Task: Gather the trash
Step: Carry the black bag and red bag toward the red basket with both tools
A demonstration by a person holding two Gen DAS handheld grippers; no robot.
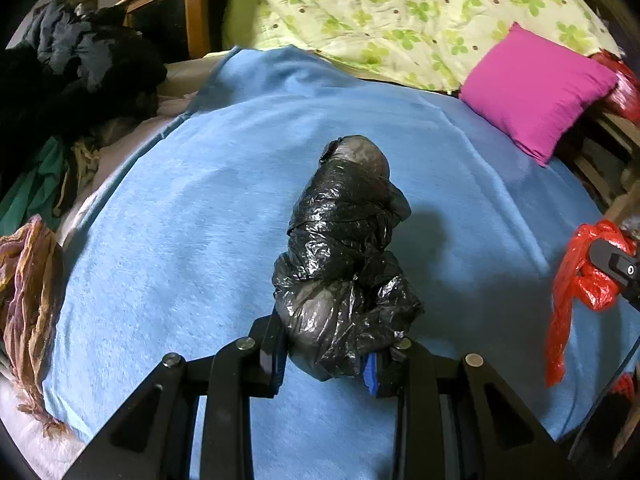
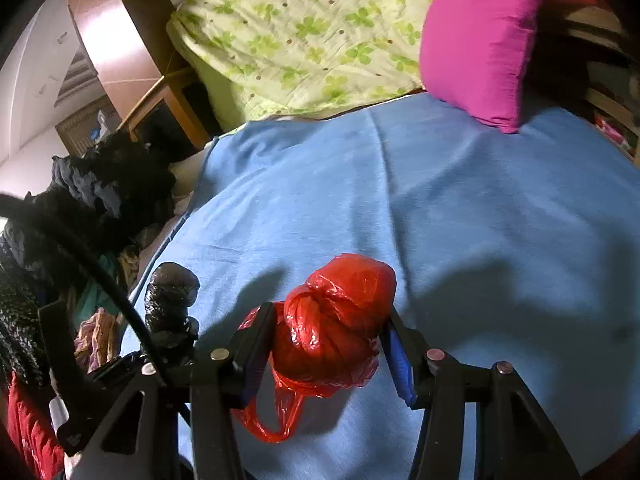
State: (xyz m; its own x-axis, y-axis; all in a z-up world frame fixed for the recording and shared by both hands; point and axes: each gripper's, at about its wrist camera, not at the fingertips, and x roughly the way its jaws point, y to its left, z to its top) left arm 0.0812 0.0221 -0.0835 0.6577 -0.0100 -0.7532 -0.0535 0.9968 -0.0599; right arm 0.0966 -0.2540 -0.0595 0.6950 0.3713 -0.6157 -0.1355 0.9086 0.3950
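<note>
A bed covered by a blue blanket [image 1: 180,220] fills most of both views, its cloth lightly creased and crossed by soft shadows. At the head end lies a pale yellow-green quilt [image 1: 380,12] printed with clover leaves, and a bright pink pillow [image 1: 536,88] rests on the blanket's far right corner, touching the quilt's edge. Along the left side of the bed a heap of dark clothes [image 1: 80,68] is piled, with a green garment [image 1: 32,184] and a crumpled brown-purple scarf [image 1: 28,288] nearer the camera. Behind the heap stands a wooden cabinet [image 1: 176,4] with a dark glass front; a brown wooden panel and a pale wall show beyond it in the right wrist view.

The left hand-held gripper [image 1: 332,356] is closed around the near end of a black plastic bag bundle [image 1: 344,240], a wrapped, lumpy roll that stretches away from the fingers above the blanket. The right hand-held gripper [image 2: 328,344] clamps a knotted red plastic bag [image 2: 340,320], whose loose handles hang below toward the blanket. From the left wrist camera the red bag appears at the right edge, well apart from the black bundle
</note>
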